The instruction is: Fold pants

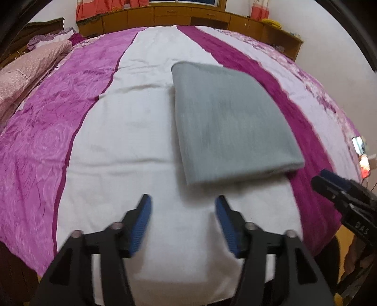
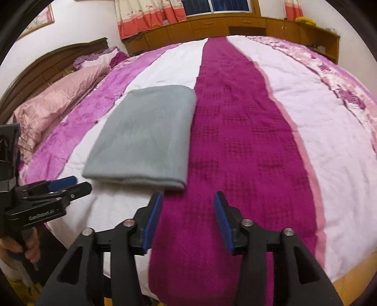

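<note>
Pants [image 1: 232,122], grey, folded into a flat rectangle, lying on the bed [image 1: 122,131] along the seam between the white stripe and the dark magenta stripe [image 2: 238,146]. Near edge of the fold just beyond both pairs of fingers, touched by neither.

Left gripper [image 1: 183,222]: blue-padded fingers [image 1: 141,223] spread wide apart, holding nothing, hovering over the white stripe, with the pants ahead and slightly right of the gap. Seen also from the right wrist view [image 2: 70,184] at the near-left corner of the fold, clear of the cloth.

Right gripper [image 2: 188,220]: fingers [image 2: 223,223] likewise wide apart and empty, poised above the magenta stripe, pants ahead to the left, the left finger close to the fold's near-right corner.

Pink pillow [image 2: 54,106] far left by the headboard; wooden cabinets [image 2: 235,26] and curtains [image 2: 146,16] beyond the far edge.
</note>
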`<state>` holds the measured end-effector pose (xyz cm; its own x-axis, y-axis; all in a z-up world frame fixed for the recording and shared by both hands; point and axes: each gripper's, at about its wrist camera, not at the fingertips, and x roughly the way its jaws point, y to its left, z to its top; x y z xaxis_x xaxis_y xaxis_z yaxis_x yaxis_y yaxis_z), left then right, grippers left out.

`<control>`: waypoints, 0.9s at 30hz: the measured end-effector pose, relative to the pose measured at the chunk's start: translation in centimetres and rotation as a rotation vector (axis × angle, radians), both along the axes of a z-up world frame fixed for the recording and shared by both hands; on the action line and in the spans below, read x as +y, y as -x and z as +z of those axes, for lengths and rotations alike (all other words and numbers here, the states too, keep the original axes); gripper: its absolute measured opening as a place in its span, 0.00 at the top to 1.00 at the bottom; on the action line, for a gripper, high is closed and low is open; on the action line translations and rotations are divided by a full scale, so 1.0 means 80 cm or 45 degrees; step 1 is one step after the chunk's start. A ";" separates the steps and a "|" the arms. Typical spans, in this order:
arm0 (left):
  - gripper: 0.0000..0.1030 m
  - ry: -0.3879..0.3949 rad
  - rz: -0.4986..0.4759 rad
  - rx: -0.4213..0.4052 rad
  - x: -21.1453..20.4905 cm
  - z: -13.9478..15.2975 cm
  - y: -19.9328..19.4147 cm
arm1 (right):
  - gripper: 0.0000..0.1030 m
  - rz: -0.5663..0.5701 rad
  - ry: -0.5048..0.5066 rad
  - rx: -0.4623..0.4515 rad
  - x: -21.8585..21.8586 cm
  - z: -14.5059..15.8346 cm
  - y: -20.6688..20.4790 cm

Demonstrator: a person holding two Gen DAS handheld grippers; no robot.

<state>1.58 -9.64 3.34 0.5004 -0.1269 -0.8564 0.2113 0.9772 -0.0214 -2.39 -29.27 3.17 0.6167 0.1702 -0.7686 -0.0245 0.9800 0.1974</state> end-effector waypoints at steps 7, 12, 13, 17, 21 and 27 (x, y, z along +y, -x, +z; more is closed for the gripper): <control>0.09 -0.017 0.103 0.002 0.002 -0.035 0.011 | 0.22 -0.111 0.097 0.054 0.002 -0.043 0.015; 0.08 -0.025 0.092 -0.008 0.001 -0.038 0.010 | 0.15 -0.114 0.104 0.043 0.006 -0.050 0.015; 0.08 -0.025 0.092 -0.012 0.001 -0.039 0.010 | 0.13 -0.115 0.104 0.036 0.007 -0.051 0.016; 0.07 -0.039 0.085 -0.030 -0.001 -0.040 0.011 | 0.09 -0.108 0.130 0.027 0.012 -0.054 0.016; 0.07 -0.037 0.078 -0.037 0.000 -0.040 0.012 | 0.07 -0.108 0.116 0.015 0.011 -0.056 0.018; 0.06 -0.041 0.069 -0.045 -0.001 -0.041 0.013 | 0.05 -0.107 0.125 0.008 0.014 -0.057 0.017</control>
<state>0.58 -9.70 0.07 0.5356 -0.0715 -0.8415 0.1580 0.9873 0.0166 -3.74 -28.17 -1.37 0.6210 0.0420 -0.7827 0.0596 0.9931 0.1006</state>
